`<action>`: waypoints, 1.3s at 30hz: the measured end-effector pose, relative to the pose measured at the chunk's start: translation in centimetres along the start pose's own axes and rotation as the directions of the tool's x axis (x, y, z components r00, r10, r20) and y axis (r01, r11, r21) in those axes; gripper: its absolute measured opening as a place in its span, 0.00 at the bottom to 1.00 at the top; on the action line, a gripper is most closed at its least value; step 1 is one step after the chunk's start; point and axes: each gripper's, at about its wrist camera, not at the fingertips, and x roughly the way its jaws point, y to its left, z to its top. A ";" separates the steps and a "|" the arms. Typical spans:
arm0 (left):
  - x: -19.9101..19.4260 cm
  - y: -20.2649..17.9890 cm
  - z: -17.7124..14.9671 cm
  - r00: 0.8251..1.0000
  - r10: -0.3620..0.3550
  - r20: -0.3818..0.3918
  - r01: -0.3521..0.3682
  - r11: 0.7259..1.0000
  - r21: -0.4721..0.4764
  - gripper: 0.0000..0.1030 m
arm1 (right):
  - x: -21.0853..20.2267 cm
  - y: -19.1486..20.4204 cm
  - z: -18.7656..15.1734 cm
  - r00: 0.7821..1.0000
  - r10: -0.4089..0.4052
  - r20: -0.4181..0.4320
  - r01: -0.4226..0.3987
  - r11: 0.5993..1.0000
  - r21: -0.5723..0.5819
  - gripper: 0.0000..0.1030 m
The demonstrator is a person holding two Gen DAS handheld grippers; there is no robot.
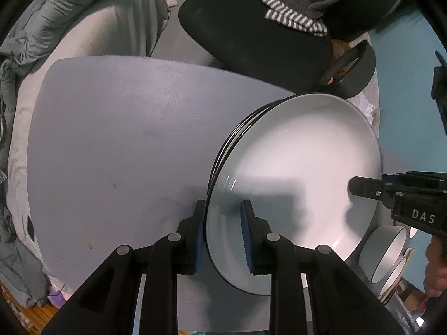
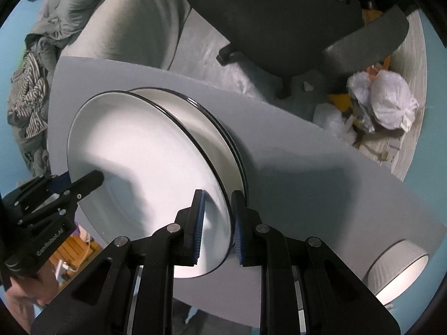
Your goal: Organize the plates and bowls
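We hold the top plate [image 1: 293,173] by opposite rims: the left hand-held gripper [image 1: 223,237] is nearly closed on its left rim, the right hand-held gripper [image 2: 216,229] likewise on its right rim. It hangs tilted just above the stack of plates [image 2: 212,128] near the middle of the counter [image 1: 117,139], face up, round, so no long axis. A bowl [image 2: 399,268] lies on its side by the counter's right edge

both wrist views close, downward, sharing plate stack [image 1: 301,167].
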 end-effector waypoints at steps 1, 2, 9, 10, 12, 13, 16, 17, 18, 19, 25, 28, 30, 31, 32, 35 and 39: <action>0.1 0.0 0.1 1.000 0.007 -0.005 -0.007 1.000 0.006 0.23 | 0.2 0.0 0.0 1.000 -0.002 -0.015 0.002 1.000 0.009 0.19; 0.3 0.0 0.1 1.000 0.018 -0.011 -0.018 1.000 0.012 0.23 | 0.3 -0.1 0.1 1.000 -0.001 -0.019 0.001 1.000 0.014 0.20; -0.1 -0.7 0.5 0.999 0.033 0.014 -0.033 0.998 0.049 0.24 | -0.2 -0.2 0.4 0.997 0.040 -0.064 -0.036 0.997 0.069 0.37; -0.1 -0.7 0.5 0.999 0.033 0.017 -0.034 0.998 0.051 0.24 | -0.2 -0.2 0.4 0.997 0.039 -0.069 -0.034 0.997 0.067 0.39; -0.2 -0.7 0.6 0.999 0.028 0.022 -0.029 0.998 0.048 0.25 | -0.4 0.0 0.5 0.996 0.033 -0.083 -0.028 0.998 0.058 0.40; -0.2 -0.7 0.7 0.999 0.025 0.023 -0.026 0.999 0.047 0.25 | -0.5 0.0 0.5 0.996 0.031 -0.086 -0.026 0.998 0.061 0.40; -0.2 -0.3 0.3 0.999 0.022 0.024 -0.023 0.999 0.048 0.25 | -0.5 0.0 0.6 0.995 0.026 -0.100 -0.019 0.997 0.073 0.42; -0.3 -0.1 0.3 0.999 0.023 0.025 -0.024 0.999 0.049 0.25 | -0.5 0.1 0.6 0.994 0.024 -0.110 -0.016 0.997 0.075 0.44; -0.2 0.1 0.1 0.999 0.022 0.025 -0.023 0.999 0.048 0.24 | -0.5 0.1 0.6 0.993 0.021 -0.117 -0.012 0.997 0.075 0.48; -0.3 0.3 -0.1 0.999 0.019 0.026 -0.021 0.999 0.045 0.25 | -0.5 0.3 0.5 0.992 -0.006 -0.126 0.015 0.998 0.068 0.59; -0.9 0.6 -0.6 0.999 0.013 0.044 -0.015 0.999 0.044 0.28 | -1.3 0.9 0.4 0.991 -0.076 -0.109 0.081 0.996 0.039 0.62; -1.5 0.4 -1.2 0.997 0.036 0.064 -0.039 0.998 0.056 0.37 | -1.7 1.2 0.1 0.989 -0.120 -0.091 0.122 0.992 0.021 0.62; -2.0 0.3 -1.6 0.996 0.051 0.079 -0.056 0.996 0.066 0.40 | -2.0 1.5 -0.2 0.986 -0.149 -0.076 0.150 0.989 0.008 0.62; -2.4 0.2 -1.9 0.995 0.054 0.087 -0.060 0.996 0.071 0.42 | -2.1 1.7 -0.4 0.985 -0.161 -0.066 0.162 0.987 0.002 0.63; -2.9 0.2 -2.1 0.994 0.058 0.096 -0.065 0.995 0.077 0.46 | -2.3 1.8 -0.7 0.983 -0.175 -0.052 0.175 0.985 -0.004 0.63; -4.2 0.2 -2.8 0.991 0.066 0.119 -0.076 0.994 0.079 0.56 | -3.1 2.2 -1.5 0.977 -0.211 -0.004 0.211 0.977 -0.005 0.63; -6.2 0.3 -4.0 0.987 0.062 0.148 -0.073 0.995 0.066 0.66 | -4.7 2.8 -2.5 0.970 -0.234 0.063 0.234 0.972 0.005 0.64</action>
